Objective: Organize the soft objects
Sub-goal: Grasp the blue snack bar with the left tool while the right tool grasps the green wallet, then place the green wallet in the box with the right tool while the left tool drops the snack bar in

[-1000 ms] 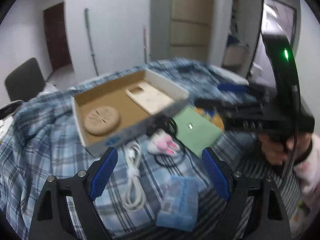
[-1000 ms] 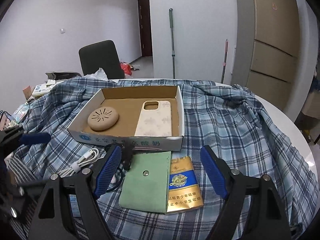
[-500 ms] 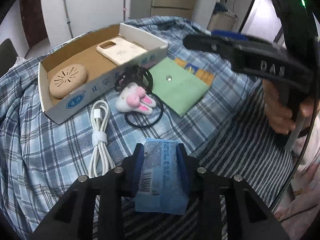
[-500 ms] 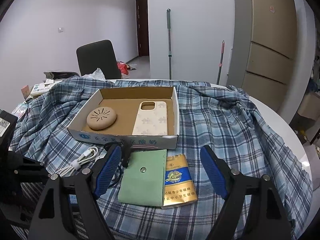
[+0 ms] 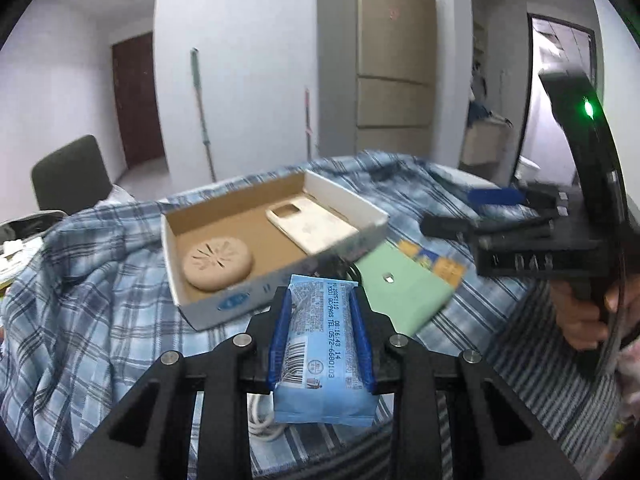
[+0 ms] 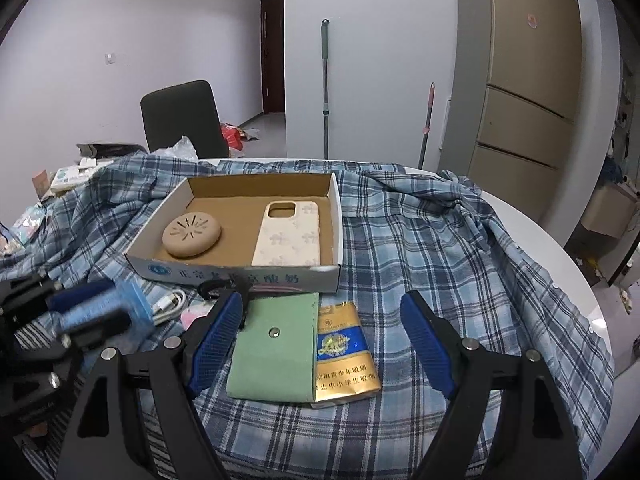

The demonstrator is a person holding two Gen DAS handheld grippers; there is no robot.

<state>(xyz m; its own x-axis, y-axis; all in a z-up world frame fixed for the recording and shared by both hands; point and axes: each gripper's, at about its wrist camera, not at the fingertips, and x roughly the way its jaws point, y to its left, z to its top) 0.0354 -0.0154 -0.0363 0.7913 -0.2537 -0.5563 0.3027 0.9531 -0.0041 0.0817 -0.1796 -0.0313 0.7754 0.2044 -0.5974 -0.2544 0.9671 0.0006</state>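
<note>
Blue tissue pack (image 5: 324,344) is clamped in the left gripper (image 5: 322,332), lifted off the plaid cloth (image 5: 80,304) just short of the cardboard box's (image 5: 208,312) near wall. Right gripper (image 6: 320,344) hangs wide apart (empty). Next I'd guess: carry it over the wall and release inside.

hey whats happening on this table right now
A person holds a gripper in each hand over a table draped in a plaid shirt. The left gripper has just closed its jaws on a blue tissue pack, near the cardboard box, which holds a tan round pad and a phone case. The right gripper hangs open above a green pouch.
</note>
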